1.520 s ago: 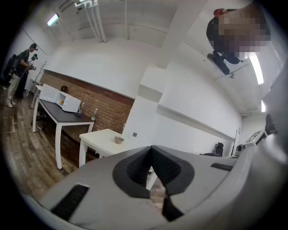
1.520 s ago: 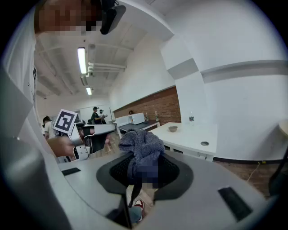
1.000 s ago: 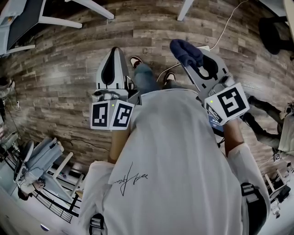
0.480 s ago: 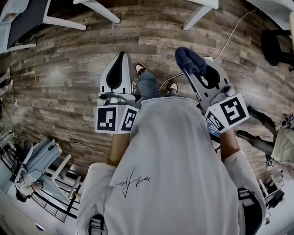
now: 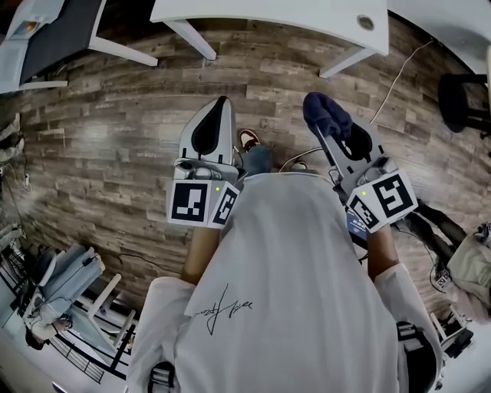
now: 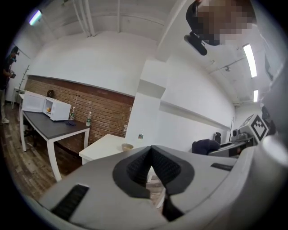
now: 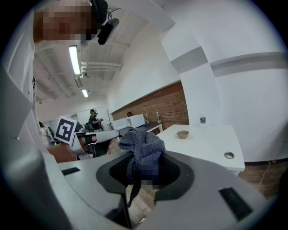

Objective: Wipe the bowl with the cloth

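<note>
Across the wood floor (image 5: 115, 153), the white worktop (image 5: 268, 15) has come nearer as I approach the bowl (image 7: 182, 134), right tongs (image 7: 145, 173) clamped on the cloth (image 7: 141, 146), left tongs (image 6: 150, 164) together, empty.

Open wooden floor (image 5: 115, 123) ahead, up to white table (image 7: 211, 144) with bowl (image 7: 182, 134)

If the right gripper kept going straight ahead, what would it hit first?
Probably the white table with the bowl, though depth is unclear; the right gripper, clamping the cloth, points roughly there.
</note>
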{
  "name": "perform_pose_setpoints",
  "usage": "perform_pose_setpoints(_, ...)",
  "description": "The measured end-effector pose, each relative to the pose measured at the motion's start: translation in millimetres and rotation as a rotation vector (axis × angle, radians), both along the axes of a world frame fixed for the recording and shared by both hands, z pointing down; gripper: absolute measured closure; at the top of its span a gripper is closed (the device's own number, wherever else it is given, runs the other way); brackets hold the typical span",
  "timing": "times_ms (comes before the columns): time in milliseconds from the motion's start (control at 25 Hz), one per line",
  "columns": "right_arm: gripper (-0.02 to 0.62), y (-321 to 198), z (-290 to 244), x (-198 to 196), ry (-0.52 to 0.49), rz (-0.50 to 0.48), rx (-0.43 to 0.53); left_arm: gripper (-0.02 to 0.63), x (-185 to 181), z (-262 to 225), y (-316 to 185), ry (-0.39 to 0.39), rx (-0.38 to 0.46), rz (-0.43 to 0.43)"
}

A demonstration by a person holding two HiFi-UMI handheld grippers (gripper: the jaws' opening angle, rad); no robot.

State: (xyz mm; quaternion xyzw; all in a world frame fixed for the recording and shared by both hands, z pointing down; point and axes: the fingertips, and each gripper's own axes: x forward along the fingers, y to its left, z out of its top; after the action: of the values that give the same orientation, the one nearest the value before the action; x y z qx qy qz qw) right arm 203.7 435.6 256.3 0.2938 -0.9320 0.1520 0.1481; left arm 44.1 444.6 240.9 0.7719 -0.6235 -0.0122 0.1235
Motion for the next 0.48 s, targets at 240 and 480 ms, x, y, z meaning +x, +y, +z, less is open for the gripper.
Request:
perform_pose_setpoints(240, 0.489, -20, -4, -42, 0.02, 0.036, 0.014, 0.611, -34, 2, -17, -0.019, -0.006, 0.031)
perform_pose_setpoints(480, 0.489, -38, -13, -62, 0.052, 0.087, 0.07, 0.611, -62, 2, -30, -0.002, -0.015, 0.024)
